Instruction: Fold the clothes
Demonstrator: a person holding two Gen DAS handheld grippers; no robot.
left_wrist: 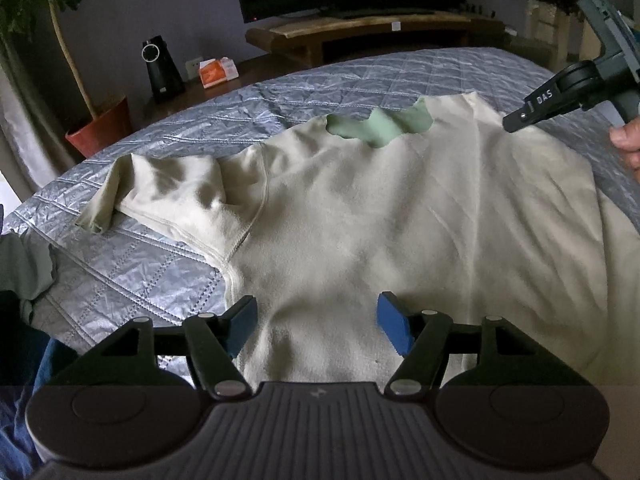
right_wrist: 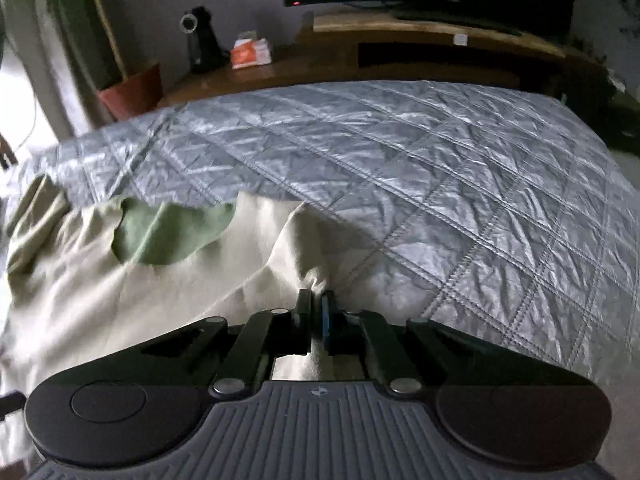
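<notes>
A cream shirt (left_wrist: 380, 216) lies spread on the grey quilted bed, its green inner neck (left_wrist: 376, 126) at the far edge and one sleeve (left_wrist: 160, 192) stretched out to the left. My left gripper (left_wrist: 316, 324) is open and empty, its blue pads just above the shirt's near part. My right gripper (right_wrist: 318, 304) is shut on a bunched fold of the shirt's right edge (right_wrist: 316, 276). It also shows in the left wrist view (left_wrist: 516, 122) at the shirt's far right shoulder. The shirt fills the left of the right wrist view (right_wrist: 140, 292).
The grey quilt (right_wrist: 460, 200) extends far and right of the shirt. Beyond the bed stand a TV bench (left_wrist: 360, 32), a black device (left_wrist: 160, 68), an orange tissue box (left_wrist: 218, 70) and a potted plant (left_wrist: 100, 128). A grey-green garment (left_wrist: 24, 268) lies at the left edge.
</notes>
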